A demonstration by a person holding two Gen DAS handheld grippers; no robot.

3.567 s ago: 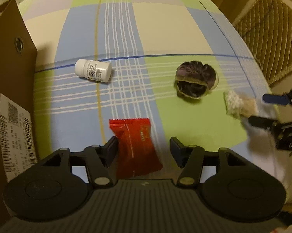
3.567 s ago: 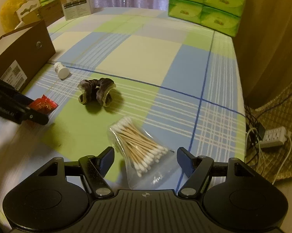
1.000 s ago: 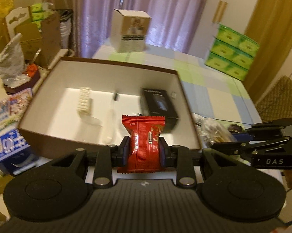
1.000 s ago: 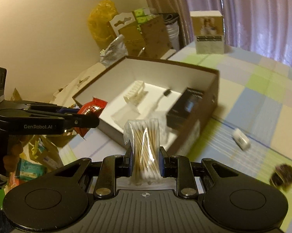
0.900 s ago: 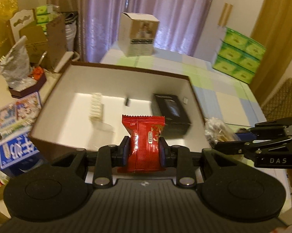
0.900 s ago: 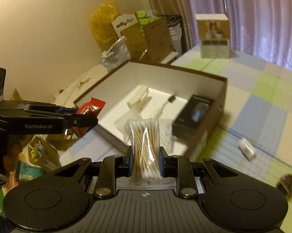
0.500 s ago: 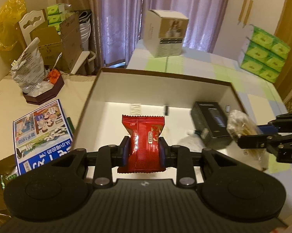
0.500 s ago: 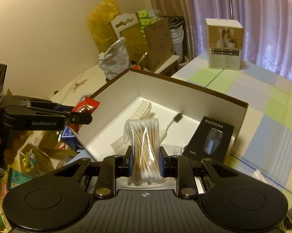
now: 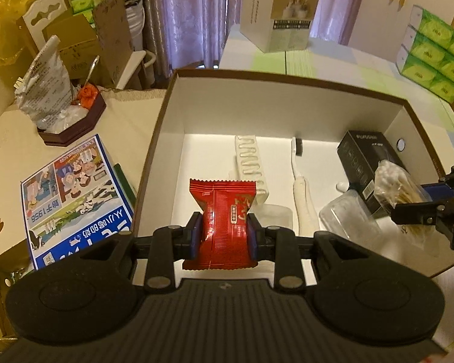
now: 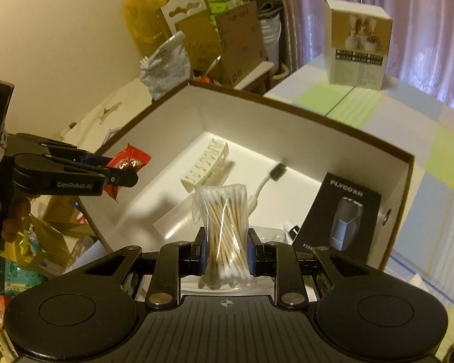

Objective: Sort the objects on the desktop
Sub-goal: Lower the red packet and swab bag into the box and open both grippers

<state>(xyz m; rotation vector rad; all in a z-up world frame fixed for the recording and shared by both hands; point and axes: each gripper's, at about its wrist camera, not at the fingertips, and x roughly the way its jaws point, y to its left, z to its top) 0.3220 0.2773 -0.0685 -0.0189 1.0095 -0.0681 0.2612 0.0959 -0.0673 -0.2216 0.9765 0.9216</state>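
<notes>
Two grippers in view, both loaded. Left gripper point(image 9: 224, 236) clamped on a red snack packet point(image 9: 222, 211), jaws pressed against its two side edges, packet upright with its serrated top edge above the fingers. Positioned over the near-left part of an open brown cardboard box point(image 9: 287, 75) with a white interior. Right gripper point(image 10: 225, 255) clamped on a clear bag of cotton swabs point(image 10: 225, 227), jaws closed on the lower half of the bag, swab sticks standing upright. Positioned over the near-right part of the same box point(image 10: 302, 115).

Inside the box, on the floor: a white comb-like clip point(image 9: 251, 163) lying lengthwise near the middle; a white toothbrush point(image 9: 299, 187) with a dark head just to its right, roughly parallel; a black shaver carton point(image 9: 366, 163) against the right wall, lettering and a shaver picture legible in the right wrist view point(image 10: 345, 214); a clear plastic item point(image 9: 348, 224) beside the carton, nature unclear.

Outside the box: checked tablecloth point(image 10: 438, 151) in blue, green and cream beneath it; a printed beige-and-white carton point(image 9: 278, 9) standing on the far side of the table; stacked green tissue packs point(image 9: 435, 60) at far right; a blue illustrated box point(image 9: 76, 199) left of the brown box; purple curtains point(image 9: 196, 9) behind.
</notes>
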